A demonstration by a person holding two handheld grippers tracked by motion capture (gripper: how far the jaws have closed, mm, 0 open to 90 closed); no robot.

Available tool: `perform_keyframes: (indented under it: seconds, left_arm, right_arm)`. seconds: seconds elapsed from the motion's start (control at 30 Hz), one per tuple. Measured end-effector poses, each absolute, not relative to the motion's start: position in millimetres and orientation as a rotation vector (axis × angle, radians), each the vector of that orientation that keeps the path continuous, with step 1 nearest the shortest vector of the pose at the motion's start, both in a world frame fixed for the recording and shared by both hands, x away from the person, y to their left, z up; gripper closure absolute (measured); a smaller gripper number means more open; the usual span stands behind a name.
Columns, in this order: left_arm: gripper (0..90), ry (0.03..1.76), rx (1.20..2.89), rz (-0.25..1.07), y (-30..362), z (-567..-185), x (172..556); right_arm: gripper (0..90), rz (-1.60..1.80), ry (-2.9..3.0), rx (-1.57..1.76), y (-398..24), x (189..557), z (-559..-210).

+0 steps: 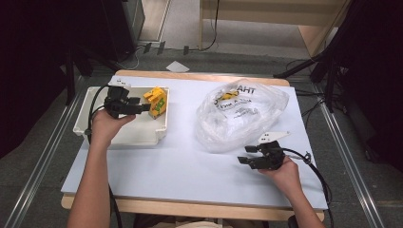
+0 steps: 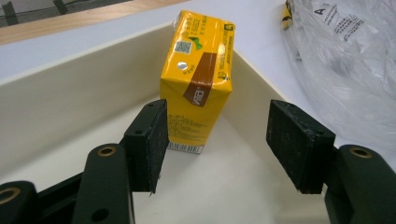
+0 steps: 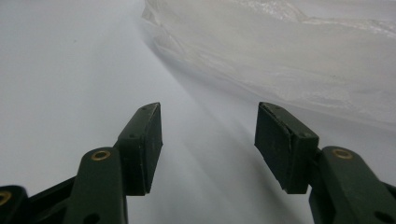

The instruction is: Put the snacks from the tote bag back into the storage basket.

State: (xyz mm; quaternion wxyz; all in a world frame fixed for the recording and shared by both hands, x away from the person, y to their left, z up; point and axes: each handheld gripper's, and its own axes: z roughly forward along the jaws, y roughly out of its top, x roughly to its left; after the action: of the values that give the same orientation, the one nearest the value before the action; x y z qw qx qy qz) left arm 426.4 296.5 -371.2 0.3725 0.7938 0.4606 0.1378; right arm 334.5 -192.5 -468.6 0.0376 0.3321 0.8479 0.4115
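Yellow drink carton [image 2: 198, 79], upright in tray [image 2: 70, 107] corner, just released: left gripper [image 2: 219, 149] fingers apart; right gripper [image 3: 210, 144] fingers apart beside plastic bag [image 3: 289, 56].

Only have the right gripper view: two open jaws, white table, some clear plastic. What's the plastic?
Observer: A clear plastic bag with black print, lying mid-table; your right gripper sits at its near edge.
Operator: Anything inside it?
Observer: Something yellow shows through near the top.
Operator: Where's the left gripper?
Observer: The left gripper is over a white tray, jaws open and apart from a yellow drink carton standing in the tray's corner.
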Motion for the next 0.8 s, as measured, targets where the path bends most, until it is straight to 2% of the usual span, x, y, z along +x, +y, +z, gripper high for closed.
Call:
perform_keyframes:
  seconds: [0.03,0.07,0.17,0.27,0.37,0.4,0.63,0.8]
  left_arm:
    - [42.0,1.184,2.026,0.346,297,-373,425]
    - [47.2,1.177,2.017,0.331,298,-375,423]
    - [53.5,1.155,2.028,0.311,298,-378,421]
    - [55.7,1.152,2.01,0.284,297,-380,419]
    - [60.7,1.14,2.012,0.299,297,-382,416]
    - [65.5,1.131,2.018,0.307,296,-382,414]
    - [82.7,1.09,2.025,0.295,293,-385,408]
    - [89.7,1.078,2.021,0.3,289,-388,408]
  right_arm:
    - [42.6,1.263,2.601,1.023,-192,335,-468]
    - [42.7,1.267,2.601,1.02,-192,335,-468]
    - [42.7,1.273,2.599,1.02,-192,336,-468]
    - [42.7,1.28,2.603,1.021,-192,337,-468]
    - [43.0,1.286,2.6,1.019,-192,337,-468]
    - [43.1,1.285,2.597,1.021,-193,337,-467]
    - [43.5,1.276,2.598,1.009,-193,336,-467]
    - [43.7,1.276,2.6,1.012,-192,336,-468]
